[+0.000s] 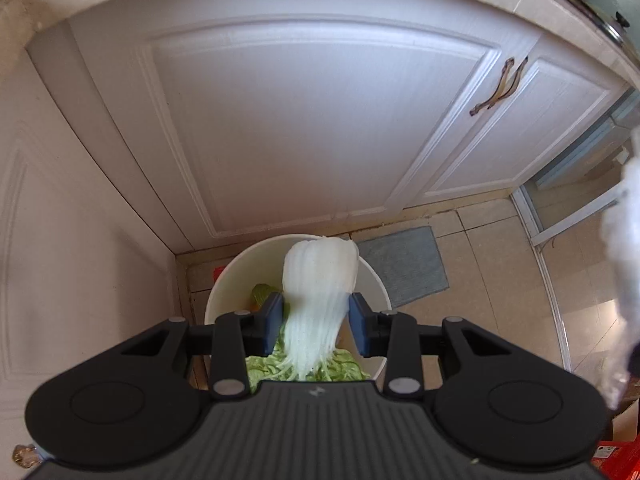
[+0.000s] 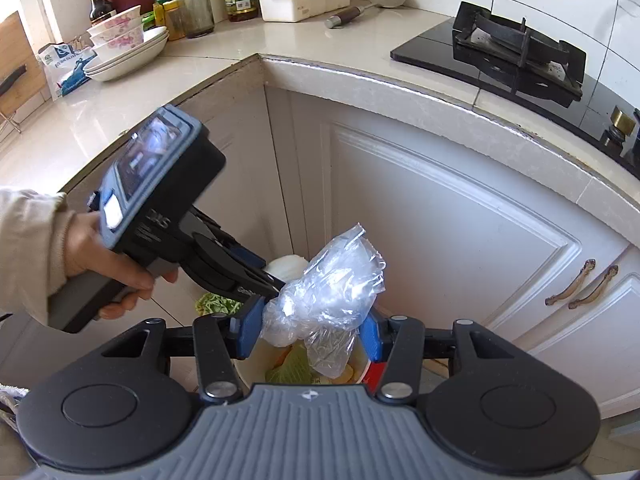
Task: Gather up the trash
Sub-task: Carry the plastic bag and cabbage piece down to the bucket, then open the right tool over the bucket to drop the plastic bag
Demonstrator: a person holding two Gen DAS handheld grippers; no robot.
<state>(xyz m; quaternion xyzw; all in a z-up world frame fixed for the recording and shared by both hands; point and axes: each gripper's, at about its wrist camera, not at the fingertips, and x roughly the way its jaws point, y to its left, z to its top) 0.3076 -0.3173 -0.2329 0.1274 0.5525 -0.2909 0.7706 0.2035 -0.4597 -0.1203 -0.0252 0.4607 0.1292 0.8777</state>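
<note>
**Dropping 2 pieces of kitchen waste into 1 bin**

Hovering over the white bin [image 1: 224, 292], the left gripper [image 1: 316, 322] points steeply down with a cabbage leaf [image 1: 318, 296] between its blue pads; the pale stalk stands up past the fingertips and the green leaf hangs toward the camera. The right pad looks just clear of the stalk, the left is hard to judge, so the jaws seem barely holding. To do this well, part them only while the stalk sits squarely over the bin's mouth, since the floor mat [image 1: 402, 266] lies just beside it. Counted here: 1 leaf, 1 bin, 1 mat, 2 cabinet handles [image 1: 498, 88].

From the right wrist view, the right gripper [image 2: 314, 326] clamps 1 crumpled clear plastic bag [image 2: 328, 292], both pads pressed into it, above the same bin with vegetable scraps [image 2: 290, 368] inside. The person's left hand [image 2: 108, 264] and its tool crowd the opening from the left; better to let the leaf fall first, then release the light bag low so it does not drift. On the counter [image 2: 280, 40]: 1 gas burner [image 2: 516, 48].
</note>
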